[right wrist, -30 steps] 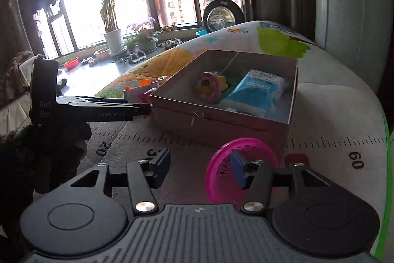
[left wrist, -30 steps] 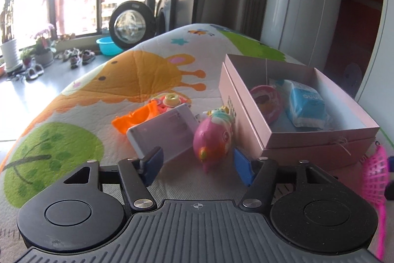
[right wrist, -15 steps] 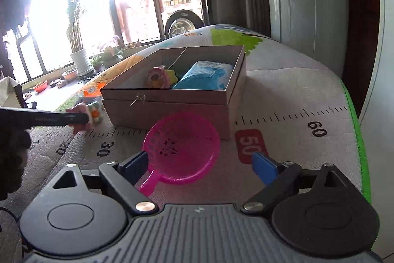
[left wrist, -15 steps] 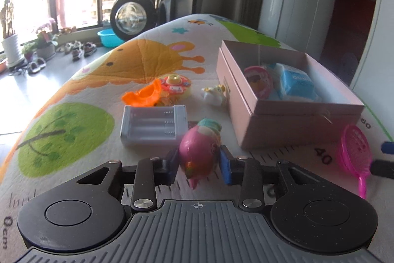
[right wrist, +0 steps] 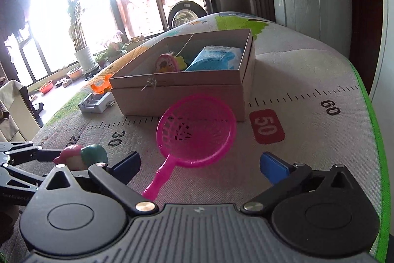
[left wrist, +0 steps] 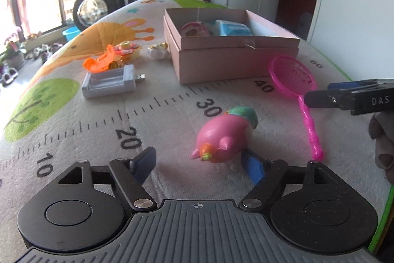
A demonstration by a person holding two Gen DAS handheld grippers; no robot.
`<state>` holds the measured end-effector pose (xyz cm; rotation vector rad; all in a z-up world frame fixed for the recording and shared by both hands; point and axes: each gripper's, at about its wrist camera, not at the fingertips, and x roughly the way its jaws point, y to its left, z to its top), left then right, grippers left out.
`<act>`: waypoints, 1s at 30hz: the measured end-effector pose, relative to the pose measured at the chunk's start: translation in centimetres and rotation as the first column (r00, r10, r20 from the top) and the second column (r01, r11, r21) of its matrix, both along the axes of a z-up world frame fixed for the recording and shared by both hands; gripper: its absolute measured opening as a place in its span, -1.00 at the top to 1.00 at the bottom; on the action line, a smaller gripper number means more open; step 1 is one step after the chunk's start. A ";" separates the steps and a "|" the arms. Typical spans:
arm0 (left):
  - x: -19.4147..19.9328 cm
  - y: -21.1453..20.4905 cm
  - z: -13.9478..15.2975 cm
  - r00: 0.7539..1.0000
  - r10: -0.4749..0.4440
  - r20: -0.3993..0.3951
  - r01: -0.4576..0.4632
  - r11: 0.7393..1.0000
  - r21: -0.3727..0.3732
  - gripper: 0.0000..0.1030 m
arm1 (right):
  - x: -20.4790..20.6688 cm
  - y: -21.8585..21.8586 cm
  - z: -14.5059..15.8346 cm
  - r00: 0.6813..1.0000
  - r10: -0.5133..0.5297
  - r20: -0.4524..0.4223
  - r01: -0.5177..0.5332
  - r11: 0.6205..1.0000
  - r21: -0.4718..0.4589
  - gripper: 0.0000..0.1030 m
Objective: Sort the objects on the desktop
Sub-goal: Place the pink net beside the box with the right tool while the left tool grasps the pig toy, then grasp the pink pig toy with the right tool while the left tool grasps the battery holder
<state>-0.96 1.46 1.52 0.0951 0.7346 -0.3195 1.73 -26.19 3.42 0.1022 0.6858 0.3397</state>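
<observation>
A pink bird toy (left wrist: 221,137) with a teal head lies on the mat between the fingers of my left gripper (left wrist: 199,165), close to the right finger. The jaws are opening and the pads are off it. A pink plastic strainer (right wrist: 197,132) lies flat on the mat in front of the pink box (right wrist: 182,95). My right gripper (right wrist: 199,165) straddles its handle, jaws opening wide, not pressing it. The box (left wrist: 236,58) holds a round pink toy (left wrist: 194,29) and a blue tissue pack (left wrist: 234,28). The right gripper's fingers (left wrist: 317,96) reach in beside the strainer (left wrist: 291,77).
A grey battery charger (left wrist: 109,81), an orange toy (left wrist: 98,62), a flower toy (left wrist: 126,48) and a small white toy (left wrist: 158,52) lie left of the box. The mat's green edge (right wrist: 376,139) marks the table's right side. A person's hand (left wrist: 381,139) shows at the right.
My left gripper closed on the bird toy, drew it back toward the near side, then opened and left it on the mat. The right gripper spread open off the strainer, which now lies flat.
</observation>
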 end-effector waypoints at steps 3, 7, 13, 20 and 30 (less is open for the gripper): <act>0.6 0.2 -0.1 0.996 0.076 0.044 -0.078 0.995 0.058 -0.82 | 0.0 0.3 -0.6 0.999 0.004 -0.040 -0.004 1.000 -0.004 -1.00; 2.0 0.9 -0.3 0.980 0.192 0.053 -0.195 0.979 0.059 -0.86 | -0.1 0.7 -0.9 0.999 0.001 -0.046 -0.003 0.999 -0.032 -1.00; 2.9 1.3 -0.5 0.974 0.225 0.028 -0.226 0.974 0.031 -0.92 | -0.1 0.8 -1.0 0.999 0.002 -0.053 -0.004 0.999 -0.047 -1.00; 3.0 1.1 -0.5 0.975 0.222 0.022 -0.223 0.974 0.045 -0.94 | -0.4 1.3 -1.0 0.999 0.002 -0.044 -0.006 0.997 -0.077 -1.00; 5.3 3.0 0.9 0.947 0.305 0.103 -0.302 0.952 -0.042 -0.97 | -0.6 1.8 -1.1 0.999 0.005 -0.035 -0.009 0.994 -0.113 -1.00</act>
